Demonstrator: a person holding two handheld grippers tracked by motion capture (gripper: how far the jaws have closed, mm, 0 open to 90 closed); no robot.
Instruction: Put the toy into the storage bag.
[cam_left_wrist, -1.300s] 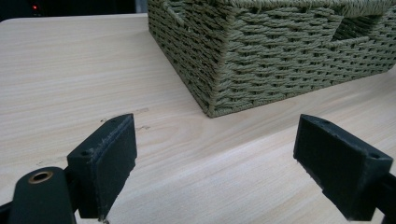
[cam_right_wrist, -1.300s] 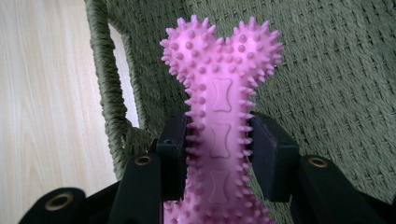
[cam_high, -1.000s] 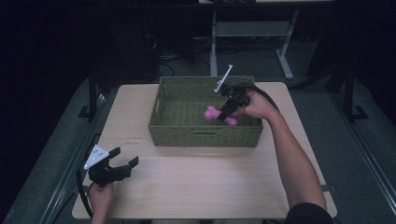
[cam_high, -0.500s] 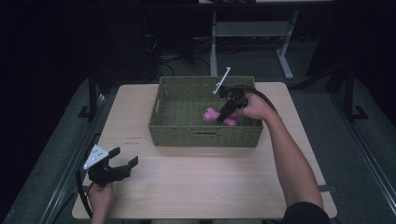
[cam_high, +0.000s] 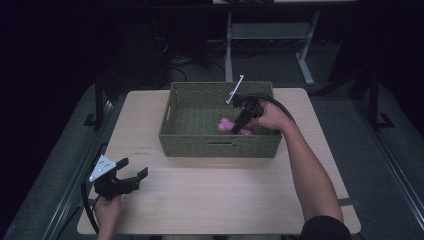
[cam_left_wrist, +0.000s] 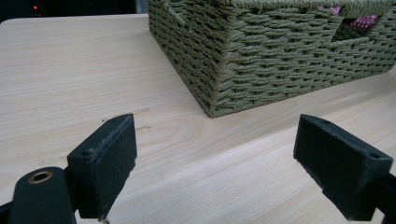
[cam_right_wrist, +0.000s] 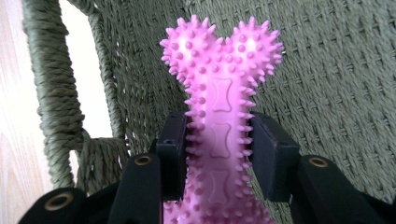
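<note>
**Right Gripper Clamped on Toy Bone Inside Basket**

The right gripper (cam_right_wrist: 217, 154) is clamped across the shaft of the pink spiked bone (cam_right_wrist: 219, 93), low inside the woven basket (cam_high: 200, 145) near its right end. The bone's long axis runs straight out between the jaws. The left gripper (cam_left_wrist: 215, 158), jaws apart, idles at the table's (cam_high: 225, 200) front-left corner.

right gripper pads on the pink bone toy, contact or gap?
Touching. The right gripper view shows the right gripper shut on the pink spiked bone toy, both pads pressed against its shaft inside the woven basket.
</note>
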